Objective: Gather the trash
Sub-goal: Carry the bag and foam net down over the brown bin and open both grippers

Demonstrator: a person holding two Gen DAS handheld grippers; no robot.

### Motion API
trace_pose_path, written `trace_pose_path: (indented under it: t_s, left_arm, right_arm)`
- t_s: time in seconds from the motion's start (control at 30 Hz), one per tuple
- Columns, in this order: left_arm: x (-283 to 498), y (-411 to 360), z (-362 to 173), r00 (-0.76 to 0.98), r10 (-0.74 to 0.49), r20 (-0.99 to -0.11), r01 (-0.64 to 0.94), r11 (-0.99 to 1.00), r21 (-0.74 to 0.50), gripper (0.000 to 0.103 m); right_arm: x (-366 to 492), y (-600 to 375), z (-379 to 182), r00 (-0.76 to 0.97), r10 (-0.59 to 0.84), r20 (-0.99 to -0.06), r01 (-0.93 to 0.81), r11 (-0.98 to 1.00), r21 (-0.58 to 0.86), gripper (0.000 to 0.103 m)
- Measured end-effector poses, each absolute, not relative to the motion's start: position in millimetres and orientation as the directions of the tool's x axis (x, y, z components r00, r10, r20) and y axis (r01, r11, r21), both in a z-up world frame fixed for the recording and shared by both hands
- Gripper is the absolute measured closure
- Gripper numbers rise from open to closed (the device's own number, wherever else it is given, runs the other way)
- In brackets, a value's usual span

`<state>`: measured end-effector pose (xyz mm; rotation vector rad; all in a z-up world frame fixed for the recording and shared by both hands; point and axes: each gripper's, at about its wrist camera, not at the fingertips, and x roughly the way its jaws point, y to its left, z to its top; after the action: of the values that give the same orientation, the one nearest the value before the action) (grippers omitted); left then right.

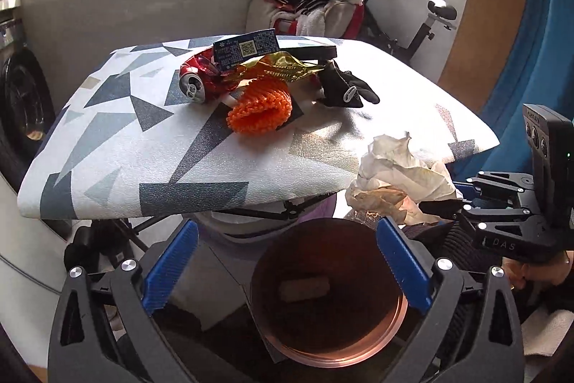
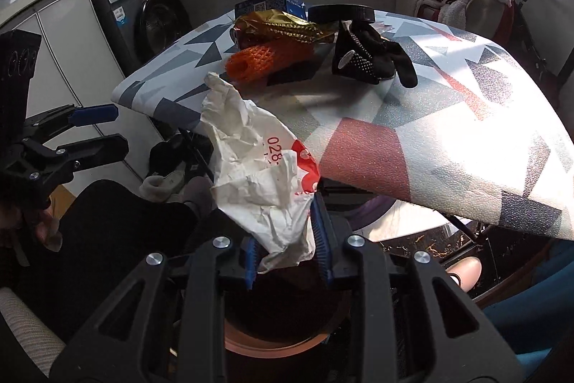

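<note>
Our right gripper (image 2: 287, 261) is clamped on a crumpled white paper bag (image 2: 262, 167) with red print, its blue pads pinching the lower end while the rest stands up loose. Directly beneath it sits the brown bin (image 2: 280, 340), so we judge a simple release would drop the bag in. Being light and soft, the paper should need little squeeze, but it may catch on a ribbed pad and want a small shake.

Our left gripper (image 1: 283, 268) hangs with its fingers spread wide and nothing between them, above the same bin (image 1: 328, 304), where one pale scrap already lies.

Farther out, on the patterned table (image 1: 118, 167), the remaining trash is heaped together. We would take the orange foam net (image 1: 260, 110) across its rolled middle: springy and very light, it will squash flat. Behind it the crushed red can (image 1: 195, 83) is stiff, smooth and likely slippery, best gripped across its dented waist. Thin and crackly, the gold wrapper (image 1: 283, 69) suits a pinch at a bunched fold. Last comes the blue carton (image 1: 245, 51), rigid enough to grip by its flat sides.
</note>
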<state>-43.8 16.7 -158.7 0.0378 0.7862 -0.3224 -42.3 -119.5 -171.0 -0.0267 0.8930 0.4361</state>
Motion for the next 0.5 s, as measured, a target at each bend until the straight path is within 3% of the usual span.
trace_pose_path:
  t_s: [0.23,0.5]
  left_arm:
    - [-61,27,-170,0.711,-0.229,-0.665,0.272,0.961,-0.041,0.006]
    - [-55,40,-180,0.687,-0.243,-0.684,0.228,0.967,-0.114,0.006]
  right_arm:
    - [-34,-99,-214,0.404,0.357,-0.842,-0.402,0.896,0.186,0.073]
    - [-24,-101,-233,0.343,0.346,-0.873,-0.357,0.908,0.219,0.071]
